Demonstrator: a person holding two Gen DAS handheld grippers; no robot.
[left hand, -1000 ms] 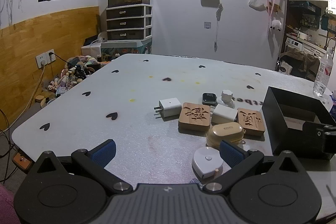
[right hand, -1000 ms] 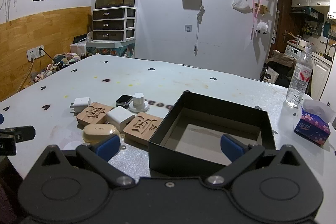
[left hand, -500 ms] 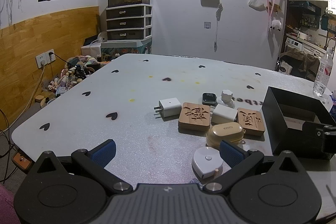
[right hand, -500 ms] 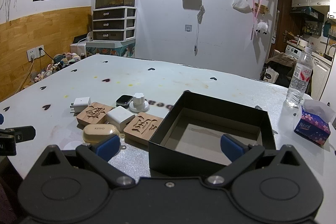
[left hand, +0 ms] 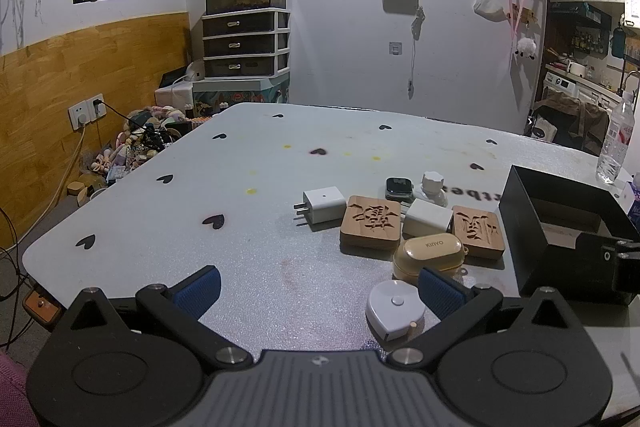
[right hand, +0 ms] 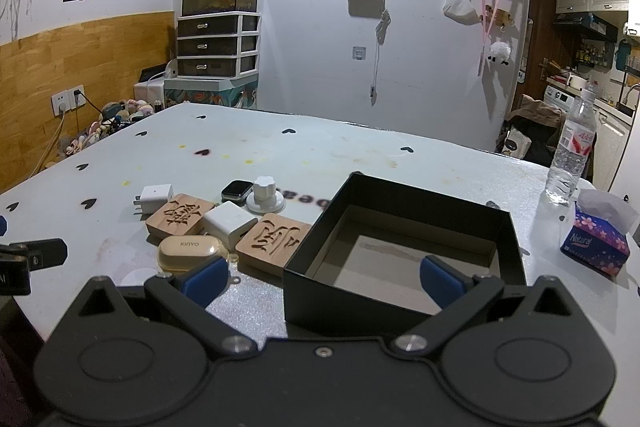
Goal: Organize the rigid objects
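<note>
Both pairs of blue-padded tongs, left (left hand: 318,291) and right (right hand: 322,281), hang spread apart and empty over the near edge of the pale, heart-dotted tabletop (left hand: 240,195). A white heart-shaped tape measure (left hand: 394,311) lies just beside the left tongs' right finger, with a cream "KINYO" earbud case (right hand: 187,251), two carved wooden blocks (right hand: 180,217), two white plug chargers (right hand: 229,219), a dark smartwatch (right hand: 236,189) and a white knob on a round base (right hand: 265,195) clustered beyond. The open, empty black cardboard box (right hand: 304,287) sits before the right tongs, touching the nearer block; a clear water bottle (right hand: 571,157) and blue tissue pack (right hand: 596,241) stand toward the right edge.
</note>
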